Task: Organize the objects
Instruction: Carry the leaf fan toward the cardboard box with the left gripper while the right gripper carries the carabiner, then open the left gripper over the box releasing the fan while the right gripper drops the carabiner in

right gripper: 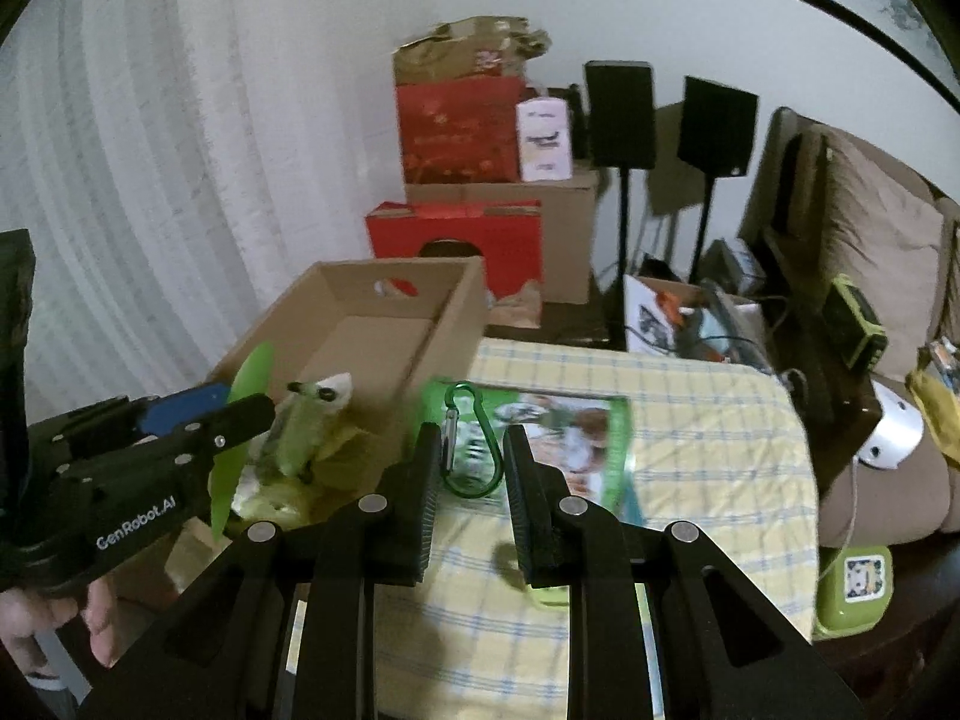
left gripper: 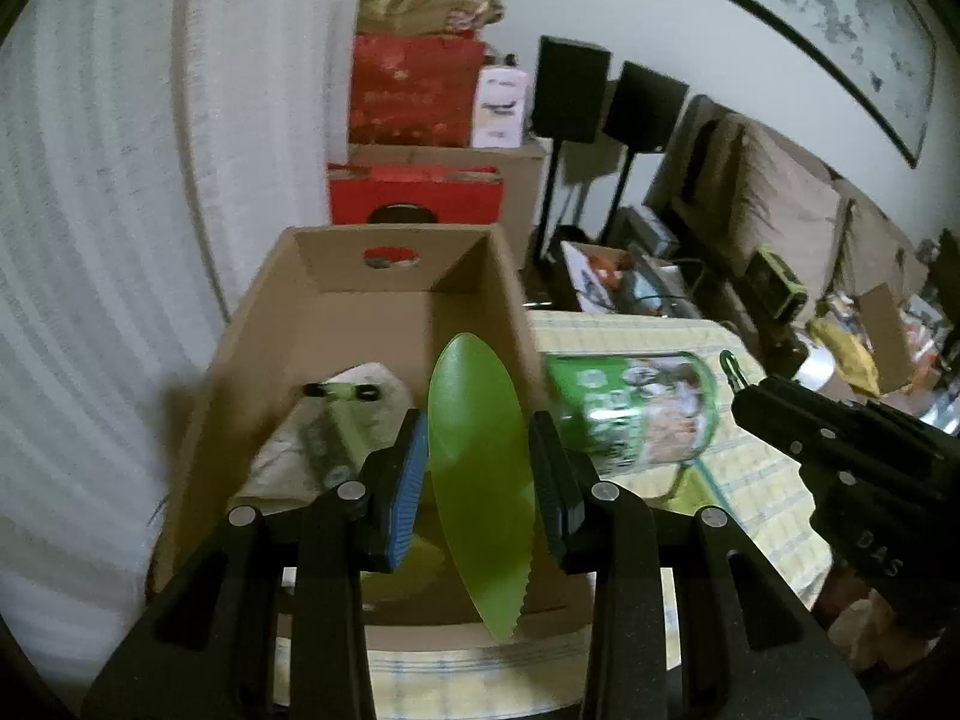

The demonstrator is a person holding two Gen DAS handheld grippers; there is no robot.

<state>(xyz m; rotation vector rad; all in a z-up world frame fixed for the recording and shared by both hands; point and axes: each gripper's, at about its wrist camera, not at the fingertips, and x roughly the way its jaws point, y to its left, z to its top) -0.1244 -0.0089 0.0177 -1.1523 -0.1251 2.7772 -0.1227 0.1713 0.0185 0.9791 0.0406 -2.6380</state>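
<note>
My left gripper (left gripper: 480,420) is shut on a green leaf-shaped plastic blade (left gripper: 480,492) with a serrated edge, held upright over the near end of an open cardboard box (left gripper: 384,231). A white and green bundle (left gripper: 336,420) lies inside the box. My right gripper (right gripper: 473,435) is shut on a green carabiner (right gripper: 474,489) above a yellow checked tablecloth (right gripper: 690,420). A green printed tin (right gripper: 570,438) lies on its side just beyond it, beside the box (right gripper: 384,336). The left gripper (right gripper: 240,399) with the blade (right gripper: 252,372) shows at the left of the right wrist view, with a hand (right gripper: 60,618) below it.
Red and brown cartons (right gripper: 456,132) are stacked behind the box against the wall. Two black speakers on stands (right gripper: 621,114) stand further right. A sofa with cushions (right gripper: 870,252) and clutter lines the right side. A green container (right gripper: 852,588) sits at the table's right edge.
</note>
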